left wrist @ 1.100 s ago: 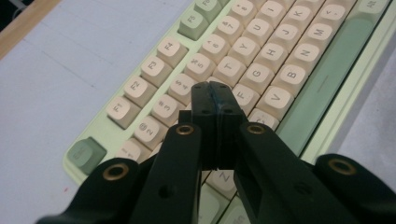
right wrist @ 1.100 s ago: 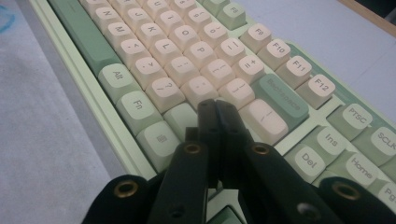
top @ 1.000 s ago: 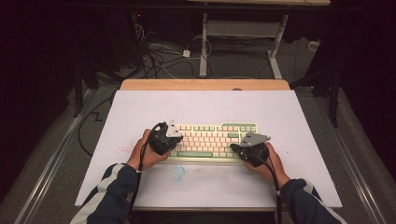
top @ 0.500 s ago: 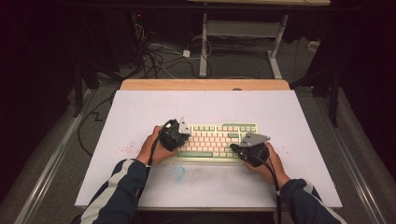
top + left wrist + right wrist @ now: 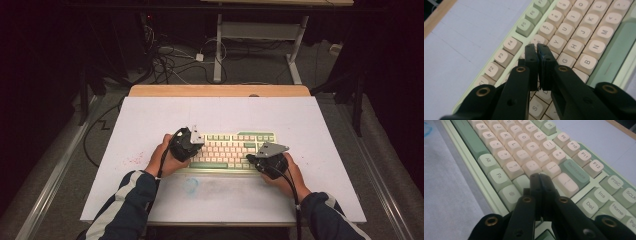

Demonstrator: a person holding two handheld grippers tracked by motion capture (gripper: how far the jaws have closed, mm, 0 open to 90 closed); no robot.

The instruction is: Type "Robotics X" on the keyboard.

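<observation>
A pale green keyboard (image 5: 232, 150) with cream keycaps lies on the white mat. My left gripper (image 5: 199, 144) hovers over its left end. In the left gripper view its tips (image 5: 537, 47) point at the number row next to the Y key (image 5: 556, 40). The jaws are shut, with only a hairline slit after just easing apart, and nothing is between them. My right gripper (image 5: 249, 159) sits at the keyboard's right front. In the right gripper view its tips (image 5: 539, 176) are shut and empty, just before the big cream Enter key (image 5: 565, 183).
The white mat (image 5: 150, 120) covers a wooden table (image 5: 220, 90). The mat has a blue scribble (image 5: 190, 186) near the front and red specks (image 5: 132, 161) at the left. Cables and a desk frame (image 5: 218, 55) stand on the dark floor beyond the table.
My left hand has shifted a little to the right, onto the keyboard's left end. The right hand has stayed put.
</observation>
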